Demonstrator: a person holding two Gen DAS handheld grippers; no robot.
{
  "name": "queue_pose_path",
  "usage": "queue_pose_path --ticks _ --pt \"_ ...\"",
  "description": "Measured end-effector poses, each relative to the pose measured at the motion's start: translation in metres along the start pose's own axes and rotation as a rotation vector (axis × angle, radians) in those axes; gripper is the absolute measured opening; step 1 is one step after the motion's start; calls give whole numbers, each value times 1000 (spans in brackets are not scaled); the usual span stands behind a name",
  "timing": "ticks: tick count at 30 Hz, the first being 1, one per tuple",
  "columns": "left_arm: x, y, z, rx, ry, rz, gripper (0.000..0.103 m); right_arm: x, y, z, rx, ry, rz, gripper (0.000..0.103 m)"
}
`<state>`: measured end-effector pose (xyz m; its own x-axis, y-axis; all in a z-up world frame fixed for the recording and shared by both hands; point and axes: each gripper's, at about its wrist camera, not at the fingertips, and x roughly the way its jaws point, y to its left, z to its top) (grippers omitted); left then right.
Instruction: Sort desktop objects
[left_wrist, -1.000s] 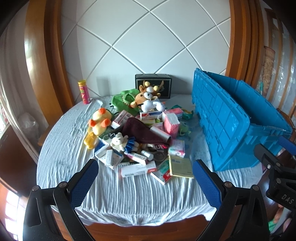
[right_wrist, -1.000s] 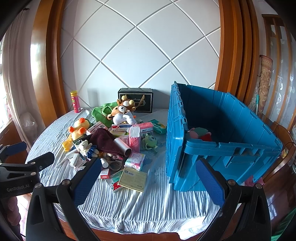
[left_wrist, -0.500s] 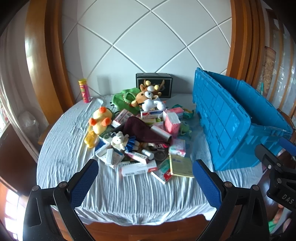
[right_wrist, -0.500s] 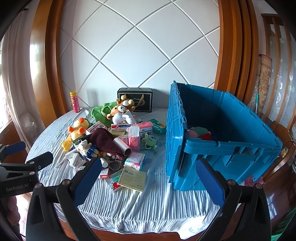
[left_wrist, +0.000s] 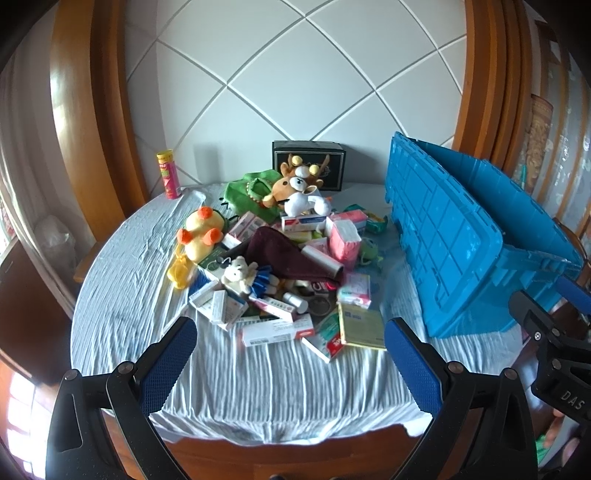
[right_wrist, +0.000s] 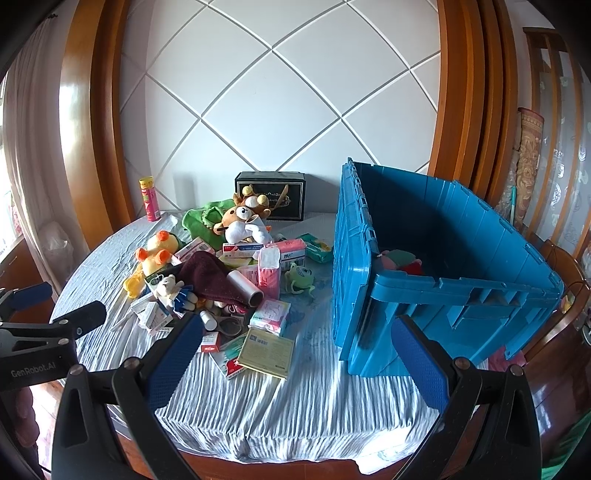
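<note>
- Left wrist view: the left gripper (left_wrist: 288, 354) hangs over the near edge of the table (left_wrist: 258, 391), its blue pads spread wide with nothing between them. The right gripper (right_wrist: 295, 350) is the same, wide open and empty, facing the space between the pile and the bin.
- Nearest to both claws lie flat things: a yellow-green booklet (right_wrist: 266, 351) and a white and red carton (left_wrist: 277, 331). I think these are the easy first picks, because they lie at the edge of the pile and nothing rests on them.
- A flat booklet gives little to bite, so it is better to come low and take it by a raised edge.
- Behind them is the heap: a small white bear (left_wrist: 240, 274), a dark red cloth (left_wrist: 284, 254), a pink tissue pack (left_wrist: 343, 242), a yellow duck toy (left_wrist: 201, 234), a brown bear plush (left_wrist: 295, 188).
- The blue bin (right_wrist: 461, 288) stands just right of the pile, and some soft toys are already inside.
- Farthest are a black box (right_wrist: 271, 199) and a pink tube (left_wrist: 168, 173) near the wall.
</note>
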<state>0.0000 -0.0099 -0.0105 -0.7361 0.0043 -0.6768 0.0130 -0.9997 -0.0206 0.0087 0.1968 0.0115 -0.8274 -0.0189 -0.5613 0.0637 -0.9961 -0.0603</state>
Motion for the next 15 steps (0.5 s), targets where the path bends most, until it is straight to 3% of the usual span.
queue_pose_path --ticks 15 --pt "9 16 -1 -15 27 -21 103 5 9 0 -9 20 -5 103"
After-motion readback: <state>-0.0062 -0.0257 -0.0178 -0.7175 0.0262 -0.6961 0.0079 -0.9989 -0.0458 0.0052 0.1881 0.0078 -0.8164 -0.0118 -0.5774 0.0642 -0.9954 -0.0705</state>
